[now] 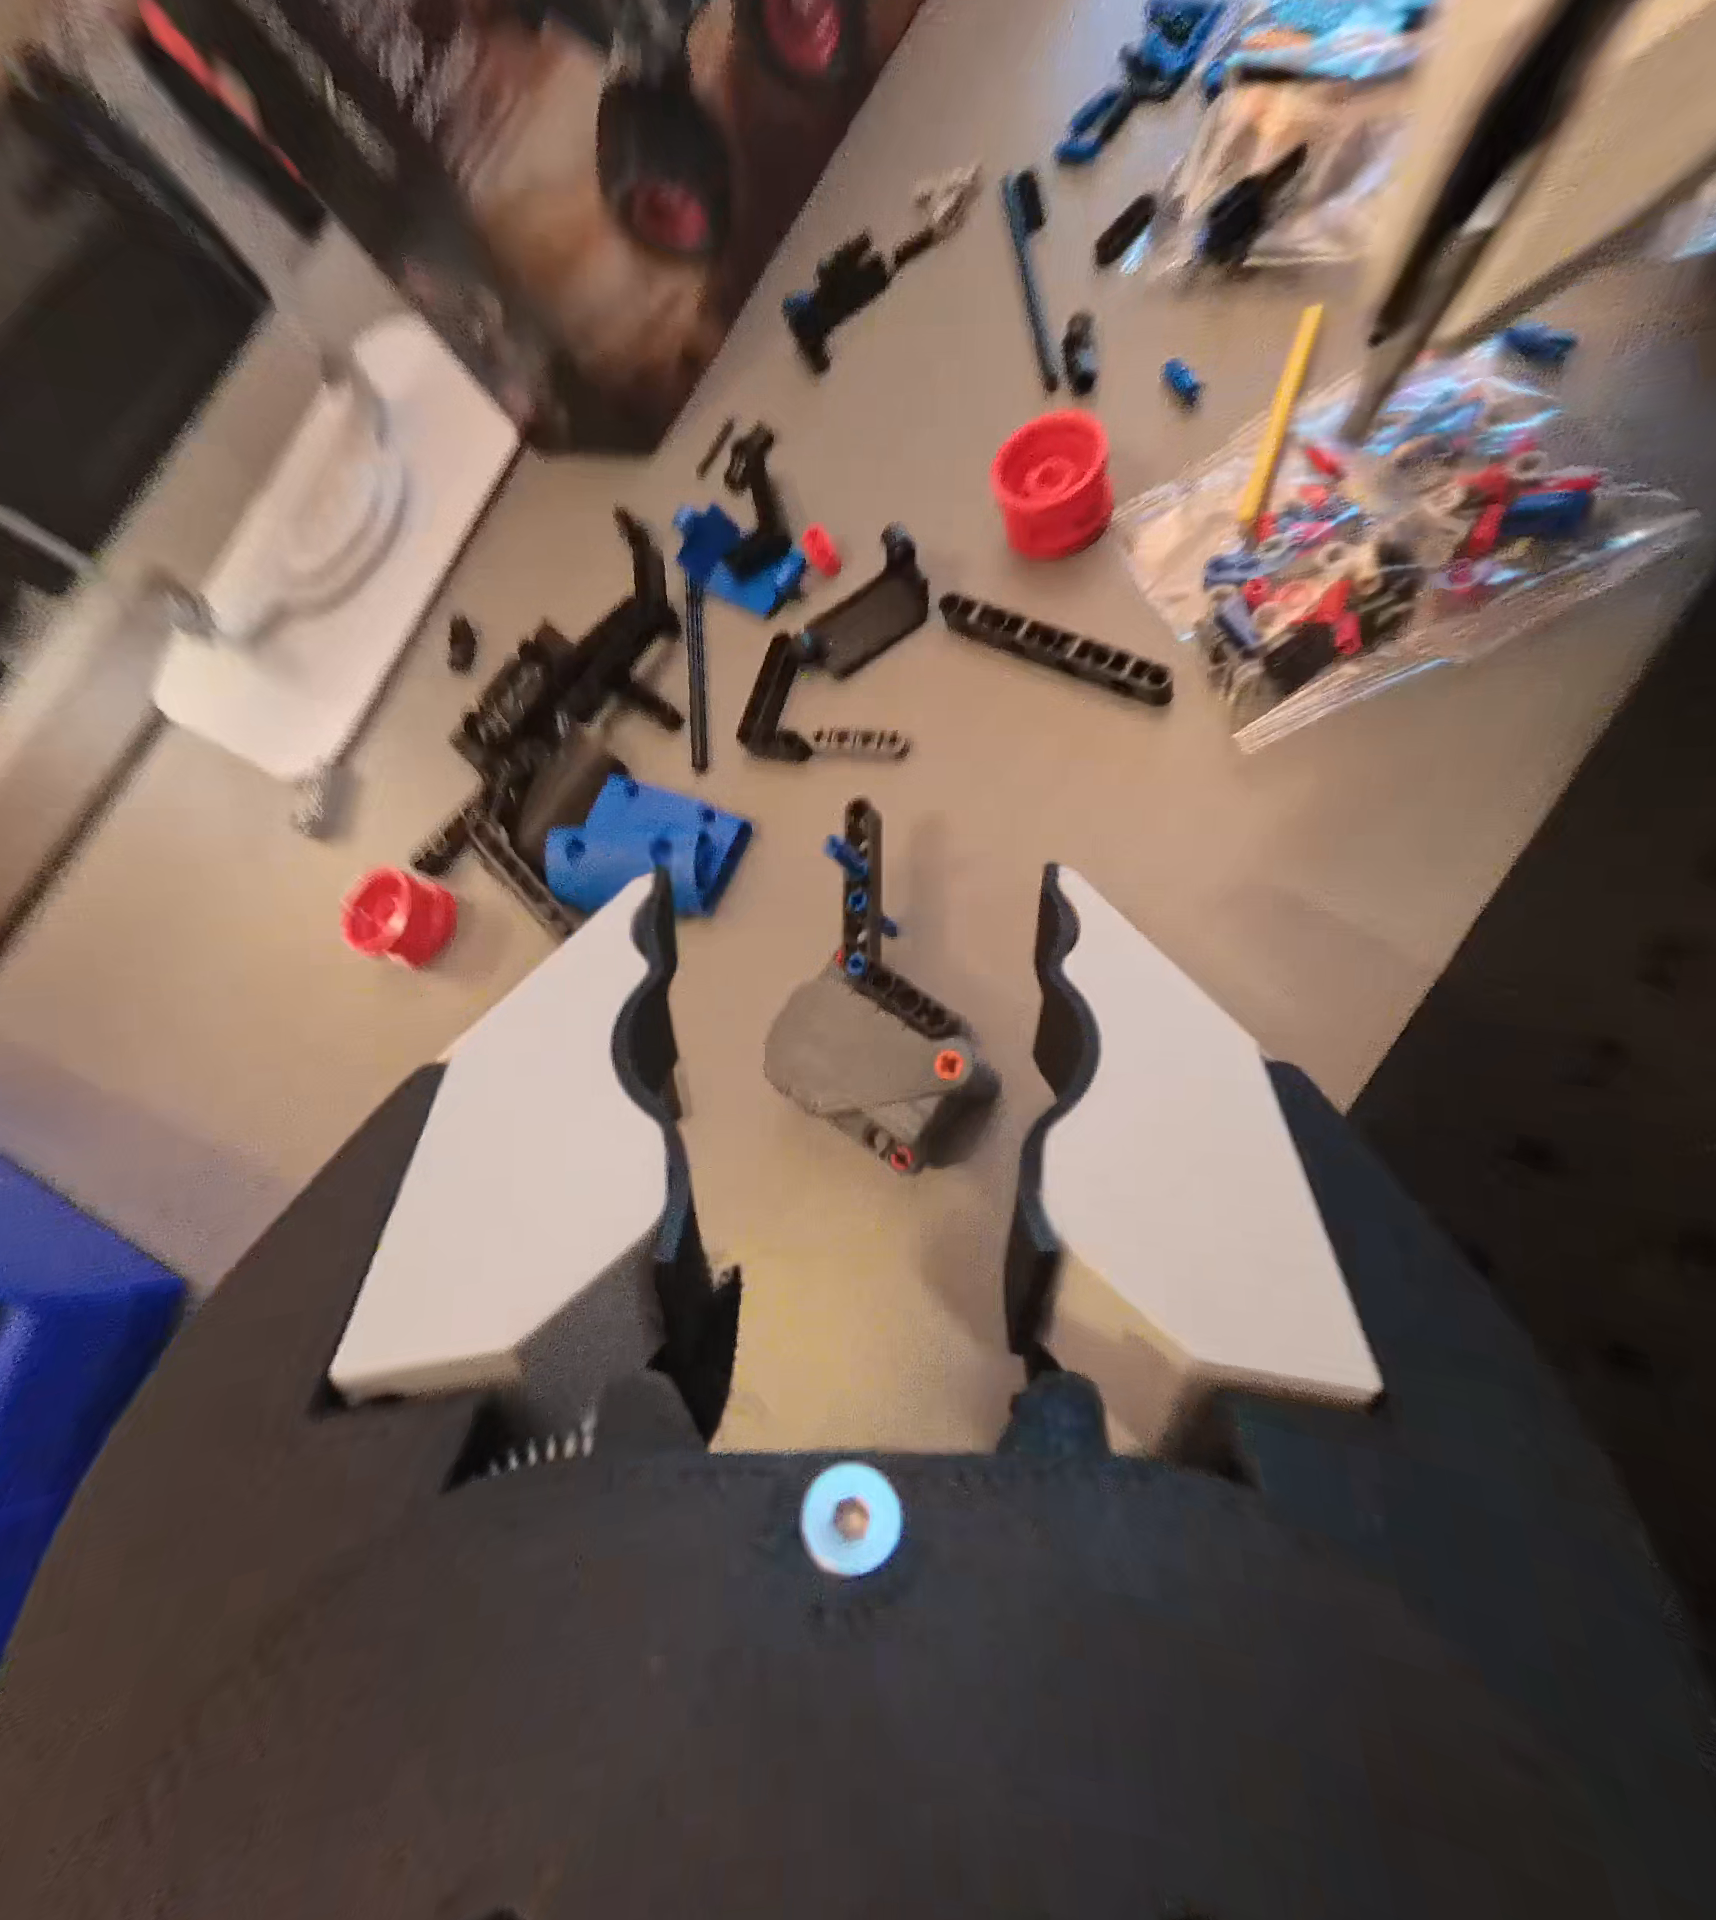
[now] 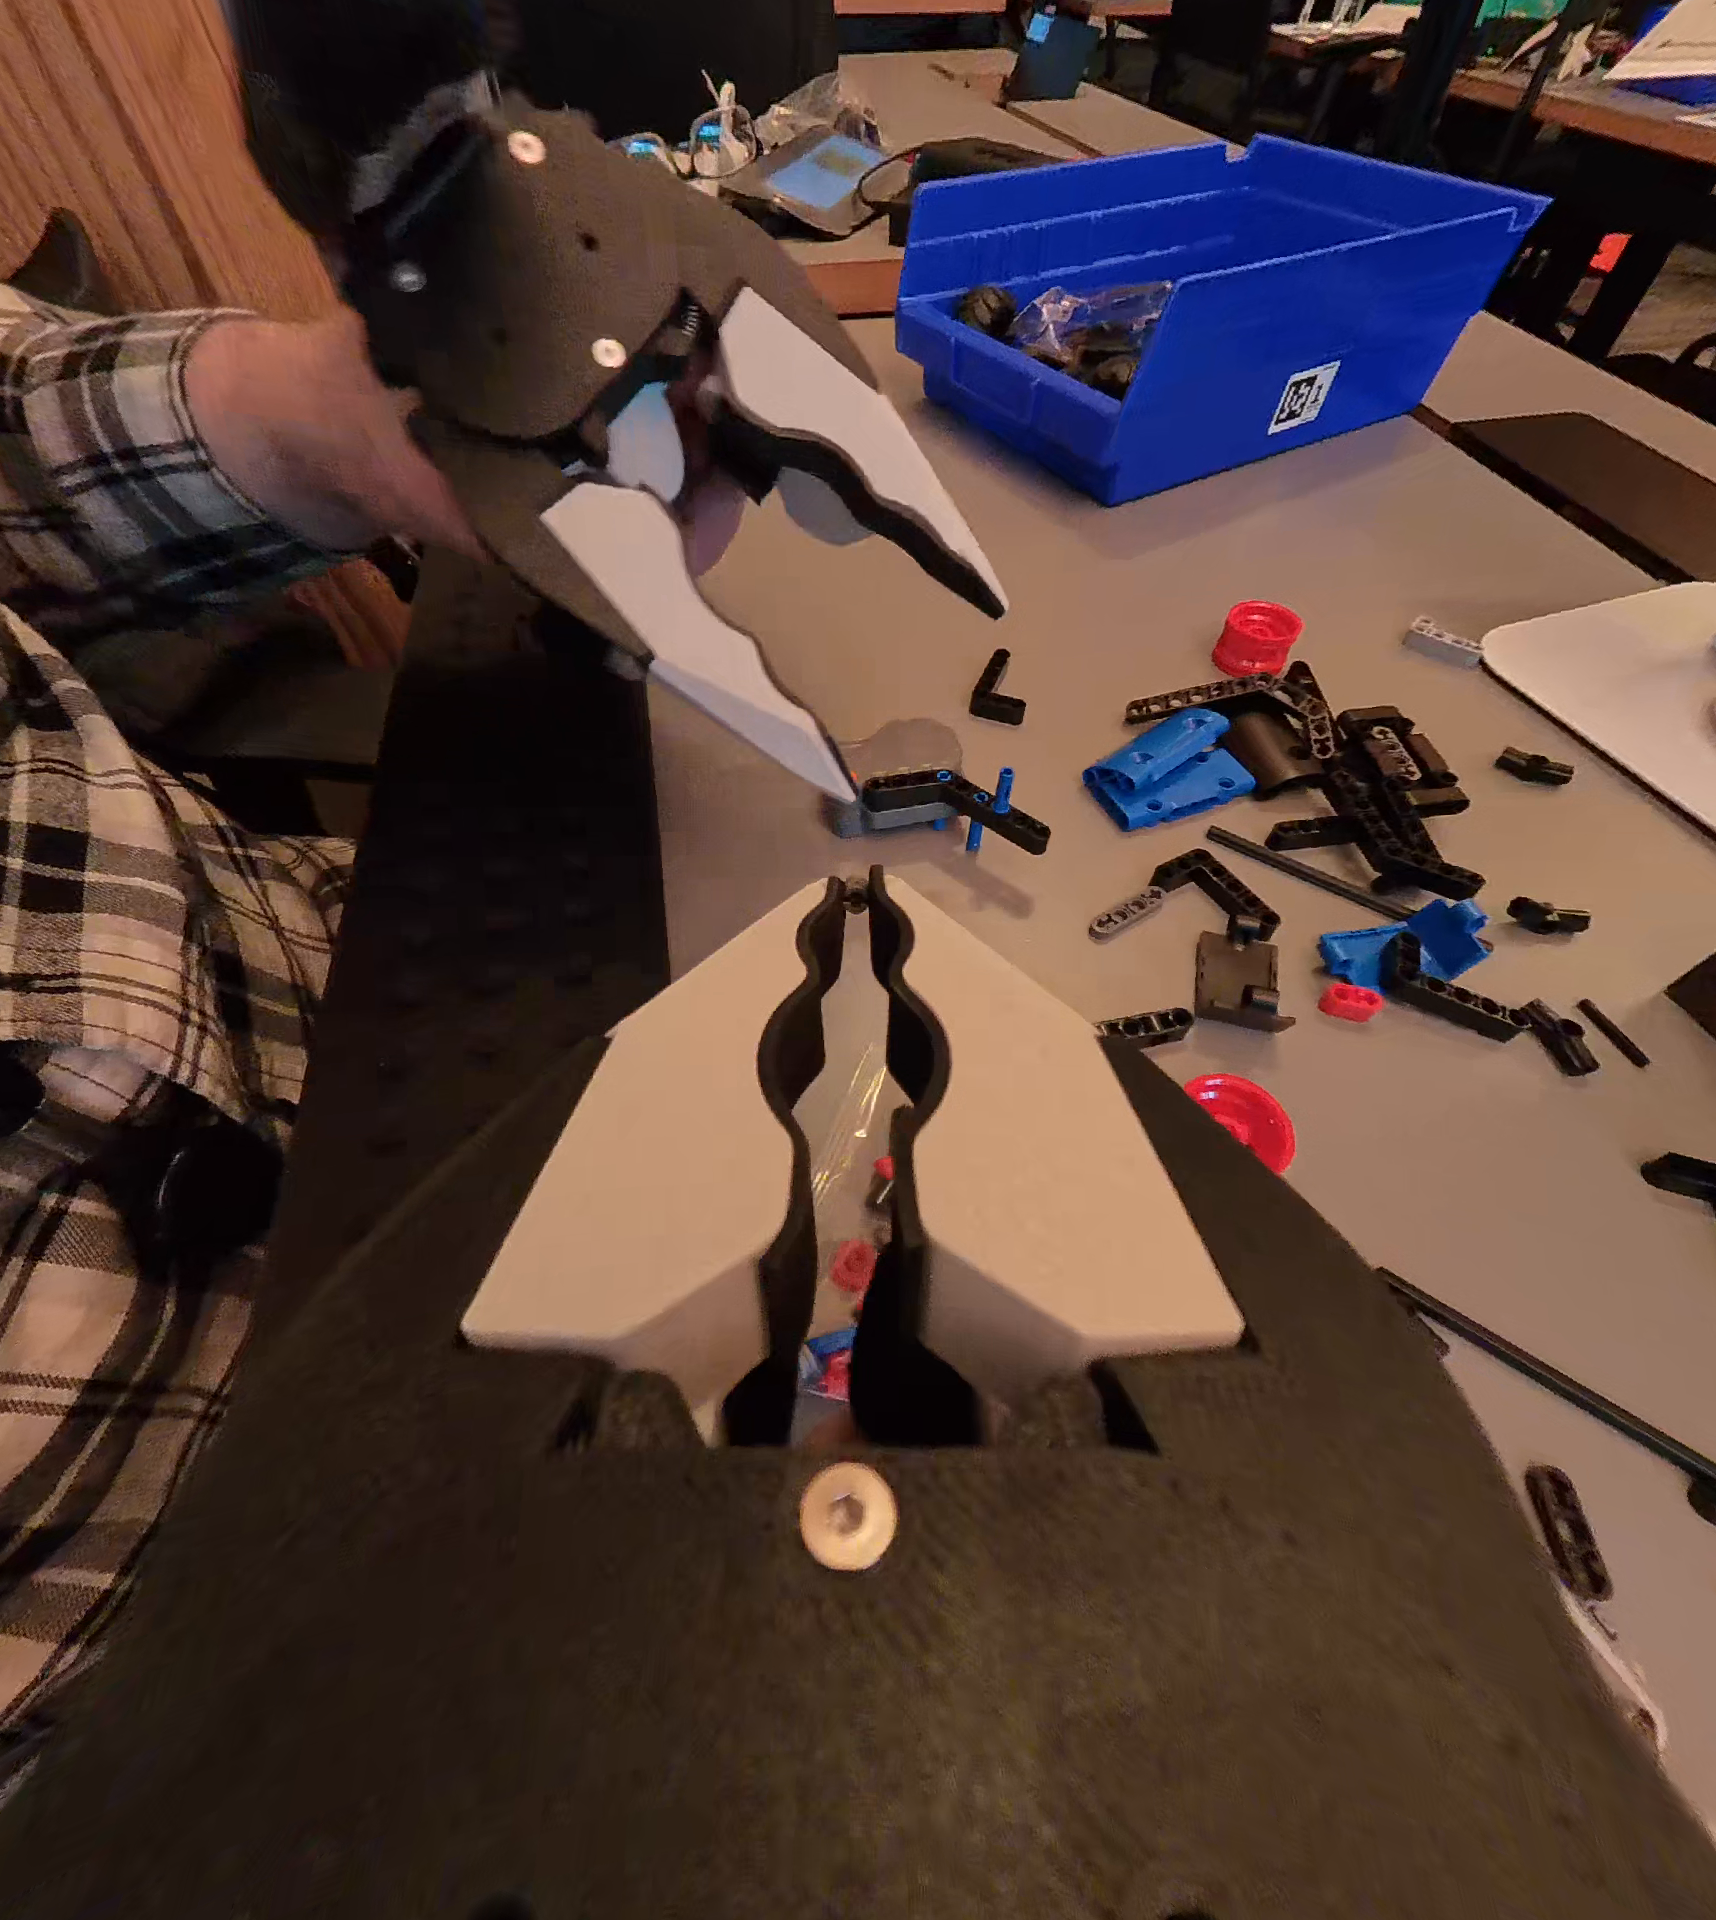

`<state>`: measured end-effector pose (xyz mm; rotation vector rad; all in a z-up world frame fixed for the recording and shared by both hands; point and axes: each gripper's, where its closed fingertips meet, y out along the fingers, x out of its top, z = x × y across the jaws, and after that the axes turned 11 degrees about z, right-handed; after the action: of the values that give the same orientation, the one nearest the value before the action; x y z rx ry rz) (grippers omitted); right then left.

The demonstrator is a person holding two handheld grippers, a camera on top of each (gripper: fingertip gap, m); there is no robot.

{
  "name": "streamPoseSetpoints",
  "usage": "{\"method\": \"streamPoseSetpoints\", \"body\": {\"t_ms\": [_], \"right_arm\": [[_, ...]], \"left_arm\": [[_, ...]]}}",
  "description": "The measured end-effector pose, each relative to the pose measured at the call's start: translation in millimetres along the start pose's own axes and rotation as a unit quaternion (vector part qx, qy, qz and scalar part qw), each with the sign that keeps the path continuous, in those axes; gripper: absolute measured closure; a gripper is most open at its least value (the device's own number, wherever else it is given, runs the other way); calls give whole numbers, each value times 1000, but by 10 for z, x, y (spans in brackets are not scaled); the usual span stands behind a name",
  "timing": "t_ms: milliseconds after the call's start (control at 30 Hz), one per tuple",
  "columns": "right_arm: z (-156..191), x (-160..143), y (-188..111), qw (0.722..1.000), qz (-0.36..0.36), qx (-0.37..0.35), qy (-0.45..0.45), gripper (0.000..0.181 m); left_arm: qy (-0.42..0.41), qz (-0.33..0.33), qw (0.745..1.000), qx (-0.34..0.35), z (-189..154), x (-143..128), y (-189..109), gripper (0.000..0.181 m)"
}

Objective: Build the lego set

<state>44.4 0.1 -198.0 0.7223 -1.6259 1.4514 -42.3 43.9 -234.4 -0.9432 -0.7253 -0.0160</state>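
Two grippers: left (image 1: 854, 914) spread over grey assembly (image 1: 875, 1070), right (image 2: 859, 896) pinching small black pin (image 2: 856, 896).

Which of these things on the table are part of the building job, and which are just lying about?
Part of the job:
- grey and black lego assembly between the left gripper fingers
- small black piece pinched by the right gripper
- loose lego parts
- bag of parts

Lying about:
- blue bin
- white stand

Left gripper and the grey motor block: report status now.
Left gripper open, straddling the grey motor block on the table. Right gripper shut on small dark piece. Nothing between jaws and block.
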Motion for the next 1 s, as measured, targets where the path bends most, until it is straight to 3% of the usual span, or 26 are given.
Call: {"method": "streamPoseSetpoints", "body": {"t_ms": [100,267,400,433,533,800,900,1000], "right_arm": [[-34,-10,-13,1000,-5,-3,4,179],[-40,-35,-21,1000,-11,3,7,179],[-41,-47,-27,1000,-14,6,6,179],[-42,-47,-30,1000,-16,6,6,179],[-41,-46,-44,1000,-21,6,5,179],[-37,-57,-67,1000,-26,6,3,179],[-26,-56,-66,1000,-26,7,0,179],[-12,-57,-67,1000,-25,6,-4,179]], "left_arm": [[-55,27,997,-52,5,-152,138,110],[6,85,992,-89,-49,-448,344,99],[26,74,986,-147,-141,-443,376,112],[33,76,986,-147,-130,-442,382,121],[45,74,986,-146,-93,-435,400,124],[51,95,990,-91,160,-578,244,126],[108,160,980,-44,280,-777,130,127],[202,279,939,14,467,-1079,-40,127]]}}
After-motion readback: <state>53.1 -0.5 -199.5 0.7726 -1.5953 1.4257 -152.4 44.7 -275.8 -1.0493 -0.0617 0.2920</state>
